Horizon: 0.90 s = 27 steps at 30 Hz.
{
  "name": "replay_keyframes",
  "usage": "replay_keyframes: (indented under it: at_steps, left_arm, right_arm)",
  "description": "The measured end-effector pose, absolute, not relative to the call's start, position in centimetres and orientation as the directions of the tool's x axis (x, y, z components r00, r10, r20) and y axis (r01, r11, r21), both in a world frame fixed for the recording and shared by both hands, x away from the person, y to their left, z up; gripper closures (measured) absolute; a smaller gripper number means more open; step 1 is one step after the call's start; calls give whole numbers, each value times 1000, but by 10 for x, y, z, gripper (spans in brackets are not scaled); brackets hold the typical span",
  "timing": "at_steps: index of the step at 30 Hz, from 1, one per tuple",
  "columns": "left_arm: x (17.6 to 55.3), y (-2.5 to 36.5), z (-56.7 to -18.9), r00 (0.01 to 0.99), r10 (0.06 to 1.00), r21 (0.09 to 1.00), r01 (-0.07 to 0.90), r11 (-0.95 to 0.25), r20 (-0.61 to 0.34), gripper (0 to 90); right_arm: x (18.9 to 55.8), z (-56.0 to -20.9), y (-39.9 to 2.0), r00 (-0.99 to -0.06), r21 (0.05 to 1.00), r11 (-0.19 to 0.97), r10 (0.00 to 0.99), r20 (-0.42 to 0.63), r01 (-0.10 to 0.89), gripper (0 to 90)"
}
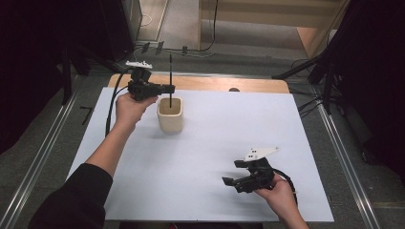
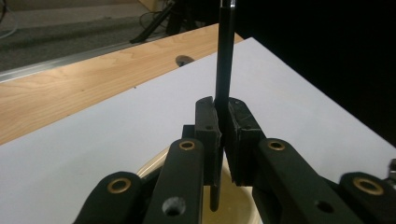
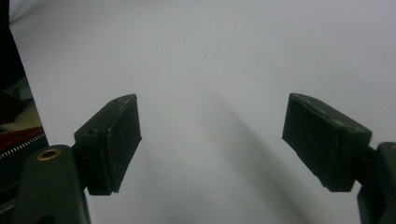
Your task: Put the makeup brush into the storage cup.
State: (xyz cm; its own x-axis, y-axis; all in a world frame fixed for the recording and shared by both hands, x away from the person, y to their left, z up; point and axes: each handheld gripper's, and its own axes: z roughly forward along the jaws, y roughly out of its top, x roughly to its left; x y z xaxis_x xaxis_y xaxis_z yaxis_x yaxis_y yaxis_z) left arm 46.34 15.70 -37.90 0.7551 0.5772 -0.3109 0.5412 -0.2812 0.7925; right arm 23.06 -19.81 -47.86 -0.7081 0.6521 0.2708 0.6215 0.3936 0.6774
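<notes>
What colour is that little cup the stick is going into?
Cream. The cup shows best in the high view, with the black stick standing in it.

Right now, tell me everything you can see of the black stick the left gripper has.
The black stick is thin, straight and dark, perhaps a pen. It stands upright, clamped between the left gripper pads partway along. Its lower end hangs inside the cream cup mouth; whether it touches the bottom is hidden.
</notes>
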Motion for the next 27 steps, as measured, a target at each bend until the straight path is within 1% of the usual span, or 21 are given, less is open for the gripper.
replay_keyframes:
  at_steps: [3,9,18,27]
  left_arm:
    - [463,159,-385,749,570,793,552,-258,-336,847]
    - [459,162,-397,739,581,789,561,-250,-342,847]
    - [455,162,-406,748,580,777,560,-288,-324,847]
    - [452,163,-412,743,579,767,573,-290,-336,846]
  right_arm:
    - [231,-478,-198,-709,681,391,651,271,619,202]
    - [230,-479,-199,-704,675,393,657,270,625,203]
    - [231,-479,-198,-707,672,397,653,272,625,203]
    - [230,-479,-198,-706,671,397,654,272,626,203]
